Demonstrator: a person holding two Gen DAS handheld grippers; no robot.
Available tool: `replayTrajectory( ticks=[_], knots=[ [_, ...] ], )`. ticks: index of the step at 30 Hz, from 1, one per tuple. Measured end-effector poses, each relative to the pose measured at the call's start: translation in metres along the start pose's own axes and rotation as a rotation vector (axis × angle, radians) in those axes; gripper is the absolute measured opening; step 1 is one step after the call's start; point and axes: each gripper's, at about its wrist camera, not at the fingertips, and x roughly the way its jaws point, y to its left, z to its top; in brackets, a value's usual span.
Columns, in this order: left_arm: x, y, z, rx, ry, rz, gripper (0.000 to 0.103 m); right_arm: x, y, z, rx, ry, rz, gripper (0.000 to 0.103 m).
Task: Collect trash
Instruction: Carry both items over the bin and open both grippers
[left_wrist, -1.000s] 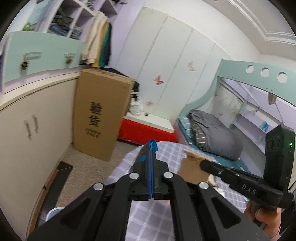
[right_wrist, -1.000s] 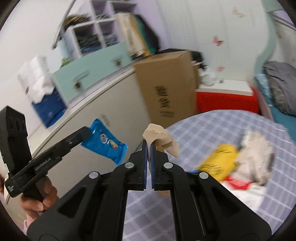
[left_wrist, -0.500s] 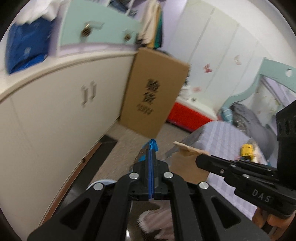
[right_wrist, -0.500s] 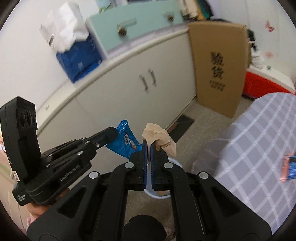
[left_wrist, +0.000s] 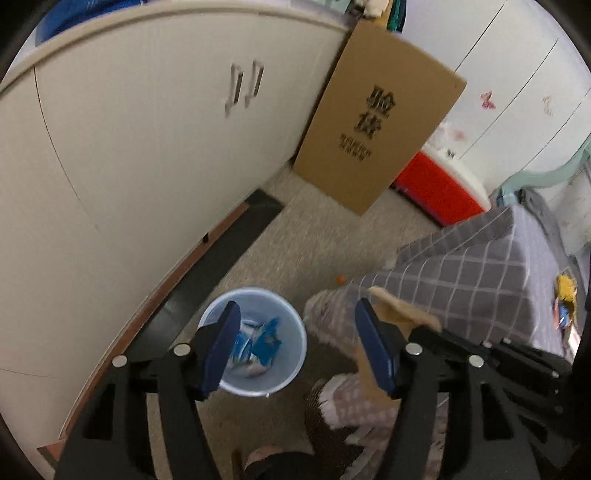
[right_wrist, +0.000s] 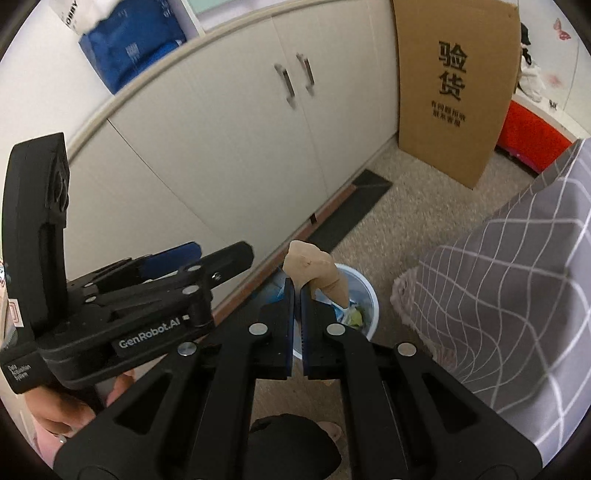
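The left claw stands spread wide and empty above the pale blue bin, which contains a blue wrapper. The right claw is clamped on a tan paper wad over the bin. The left unit reads "GenRobot.AI". The cardboard box reads "验货".

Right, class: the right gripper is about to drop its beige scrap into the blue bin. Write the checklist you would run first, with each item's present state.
1. Right gripper shut on beige scrap: ok.
2. Left gripper open and empty: ok.
3. Blue wrapper inside blue bin: ok.
4. Scrap directly above bin opening: cannot tell; it overlaps the rim in the right wrist view.
5. Left gripper clear of the drop path: cannot tell.
6. Room left in bin: ok.
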Motion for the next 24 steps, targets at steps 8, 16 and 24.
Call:
replayTrajectory(
  ticks=[8,16,24],
  knots=[
    [0.005,0.014,-0.007,-0.011,0.011,0.061,0.064,0.019,0.002,-0.001,-0.001,0.037,-0.004,0.003],
    [-0.002,0.029,-0.009,-0.051,0.005,0.103,0.068,0.031,0.012,0.009,-0.032,0.058,-0.005,0.004],
    [-0.006,0.061,-0.015,-0.132,0.010,0.161,0.068,0.046,0.031,0.019,-0.099,0.061,-0.014,0.005]
  ],
)
